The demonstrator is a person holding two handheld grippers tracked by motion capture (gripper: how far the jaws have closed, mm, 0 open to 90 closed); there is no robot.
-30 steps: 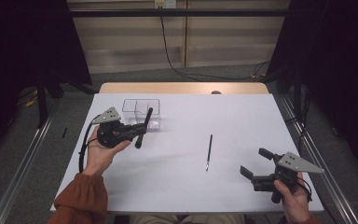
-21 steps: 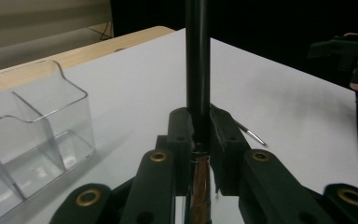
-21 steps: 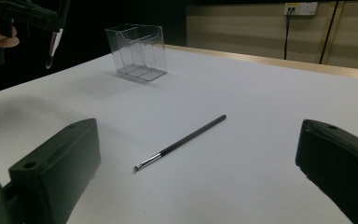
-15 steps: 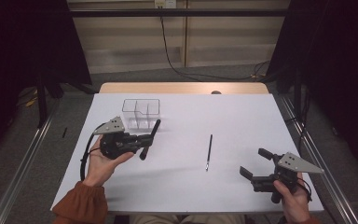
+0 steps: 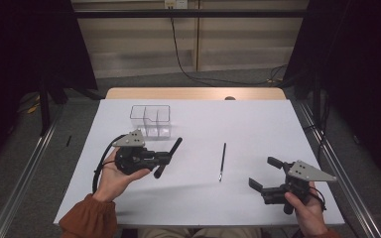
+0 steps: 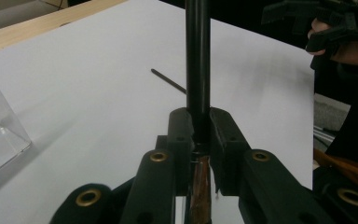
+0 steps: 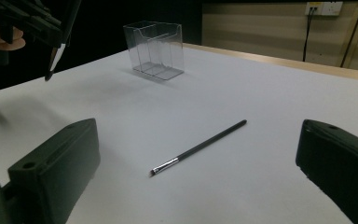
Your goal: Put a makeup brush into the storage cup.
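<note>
The left gripper (image 5: pixel 164 157) is held in the person's left hand (image 5: pixel 114 176) above the near-left part of the white surface (image 5: pixel 258 124), its jaws clamped on a thick black brush handle (image 5: pixel 168 157) that slants up and away toward the middle of the surface. In the left gripper view the handle (image 6: pixel 198 65) rises straight between the two jaws, with what looks like a brownish section below the grip, though that part is too dim to be sure. Just beyond the left gripper stands a clear compartment box (image 5: pixel 151 120), upright and apart from the handle. A thin black brush (image 5: pixel 222 161) lies flat near the middle of the surface, between the two grippers and touching neither. The right gripper (image 5: pixel 268 173) hovers at the near-right corner, its jaws spread wide and holding nothing; its own view shows the thin brush (image 7: pixel 198 148) lying ahead between them.
</note>
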